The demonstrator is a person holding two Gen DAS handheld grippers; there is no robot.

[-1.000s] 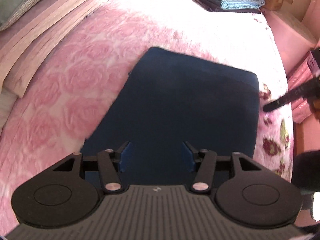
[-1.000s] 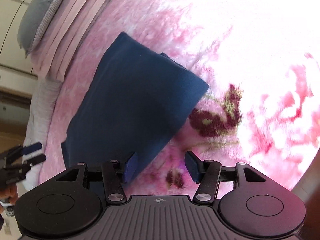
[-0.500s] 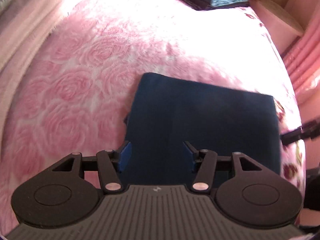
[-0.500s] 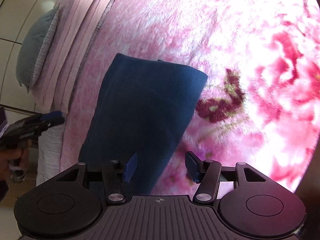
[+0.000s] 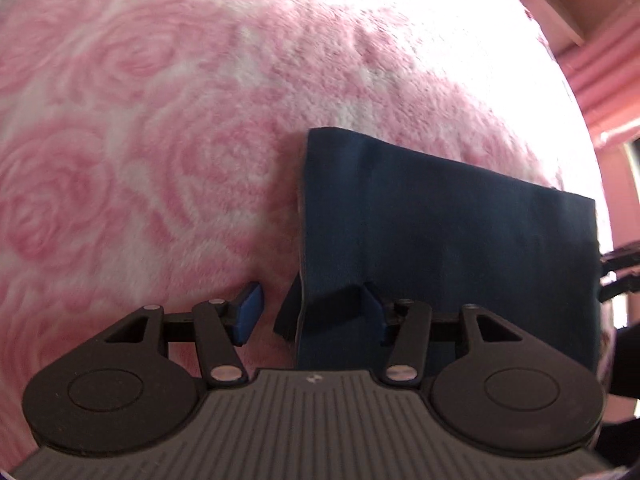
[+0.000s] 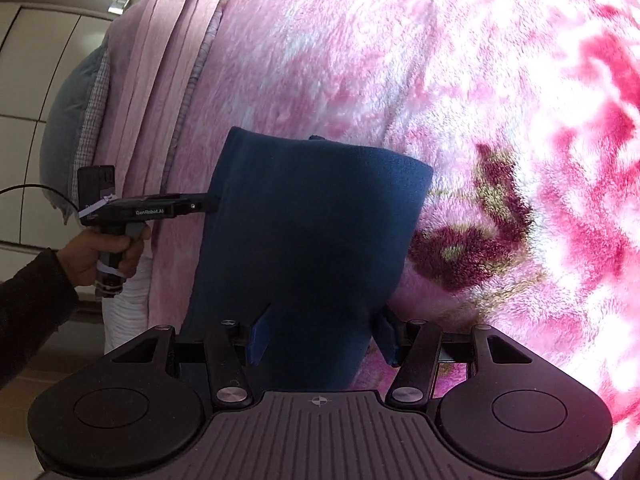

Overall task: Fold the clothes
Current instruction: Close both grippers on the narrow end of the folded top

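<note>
Close under the left gripper (image 5: 310,314), the near left edge of the folded navy garment (image 5: 448,240) sits between its 2 fingers. One blue pad (image 5: 250,310) hangs over bare blanket, apart from the cloth, while the other pad (image 5: 374,308) lies against the fabric, which puckers there. The jaws have just been closing a little, with the cloth edge between them, yet they stand about half open and nothing is clamped. At the opposite end, the right gripper (image 6: 322,334) straddles the garment's near right edge the same way, jaws parted and no pinch visible.

Judging from this, the step in hand is taking both ends of the garment for another fold or a lift. To do it well, each gripper should sink until its outer finger slides under all layers, then close fully, so no inner layer slips out; both should rise together to keep the edges square.

Beyond, the garment lies flat on the pink rose-patterned blanket (image 5: 160,140), and farther off a striped pink quilt (image 6: 160,80) lies along the bed's edge
</note>
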